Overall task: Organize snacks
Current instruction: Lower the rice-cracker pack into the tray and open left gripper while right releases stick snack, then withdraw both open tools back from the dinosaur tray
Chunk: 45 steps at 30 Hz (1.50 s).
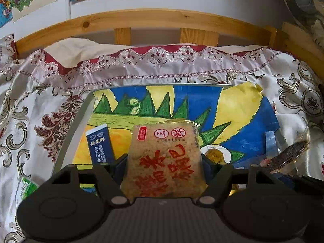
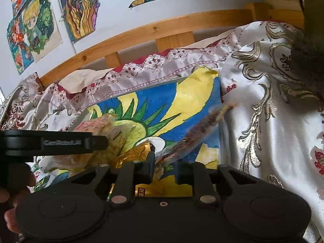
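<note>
While only the left view shows the left gripper (image 1: 164,162) clamping the rice-cracker pack (image 1: 164,158), the right gripper (image 2: 164,168) grips a dark snack packet (image 2: 194,135).

- The tray (image 1: 85,109) rests on the bedcloth (image 1: 40,93), before the wooden rail (image 1: 141,18).
- The rice-cake pack (image 1: 164,160) sits between the left gripper (image 1: 164,162) fingers, above the tray.
- 1 carton (image 1: 99,143) lies left of it.
- The dark snack strip (image 2: 194,135), in the right gripper (image 2: 165,170), lies to its right.
</note>
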### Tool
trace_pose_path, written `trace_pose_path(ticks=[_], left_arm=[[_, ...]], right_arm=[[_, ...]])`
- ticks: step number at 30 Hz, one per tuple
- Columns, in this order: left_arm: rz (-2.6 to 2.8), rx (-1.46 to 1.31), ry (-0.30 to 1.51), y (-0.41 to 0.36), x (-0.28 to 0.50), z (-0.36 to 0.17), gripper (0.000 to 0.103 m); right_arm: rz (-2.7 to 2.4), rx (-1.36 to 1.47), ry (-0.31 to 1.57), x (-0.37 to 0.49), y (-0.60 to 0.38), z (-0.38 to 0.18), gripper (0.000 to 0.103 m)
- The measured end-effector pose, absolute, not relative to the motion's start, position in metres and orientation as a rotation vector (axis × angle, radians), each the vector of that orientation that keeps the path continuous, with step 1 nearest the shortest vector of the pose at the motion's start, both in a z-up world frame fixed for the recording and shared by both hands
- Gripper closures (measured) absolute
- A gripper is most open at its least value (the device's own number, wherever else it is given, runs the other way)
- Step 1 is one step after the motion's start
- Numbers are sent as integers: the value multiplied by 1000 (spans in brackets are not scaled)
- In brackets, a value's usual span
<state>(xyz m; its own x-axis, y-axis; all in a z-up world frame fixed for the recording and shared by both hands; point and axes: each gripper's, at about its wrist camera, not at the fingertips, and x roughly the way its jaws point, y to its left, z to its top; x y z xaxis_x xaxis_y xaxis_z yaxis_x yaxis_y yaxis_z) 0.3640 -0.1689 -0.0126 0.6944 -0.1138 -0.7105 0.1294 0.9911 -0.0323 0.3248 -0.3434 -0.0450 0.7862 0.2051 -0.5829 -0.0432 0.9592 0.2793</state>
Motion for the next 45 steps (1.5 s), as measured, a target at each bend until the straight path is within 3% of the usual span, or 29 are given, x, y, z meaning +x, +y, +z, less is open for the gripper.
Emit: trace_pose_path(ticks=[3, 5, 6, 17, 26, 45], left_arm=[[-137, 0, 795, -168, 363, -11, 25], [-145, -3, 789, -168, 362, -7, 18], [-150, -5, 787, -168, 361, -5, 18], [-122, -21, 720, -156, 339, 27, 3], [-106, -39, 696, -136, 312, 61, 1], [-77, -170, 644, -74, 227, 94, 1]], right_arm=[[149, 260, 663, 324, -342, -42, 67], [155, 254, 661, 323, -341, -38, 40], [167, 253, 660, 322, -341, -37, 35], [255, 246, 634, 303, -338, -6, 1], [278, 219, 634, 279, -322, 20, 1], [199, 129, 449, 176, -286, 73, 1]])
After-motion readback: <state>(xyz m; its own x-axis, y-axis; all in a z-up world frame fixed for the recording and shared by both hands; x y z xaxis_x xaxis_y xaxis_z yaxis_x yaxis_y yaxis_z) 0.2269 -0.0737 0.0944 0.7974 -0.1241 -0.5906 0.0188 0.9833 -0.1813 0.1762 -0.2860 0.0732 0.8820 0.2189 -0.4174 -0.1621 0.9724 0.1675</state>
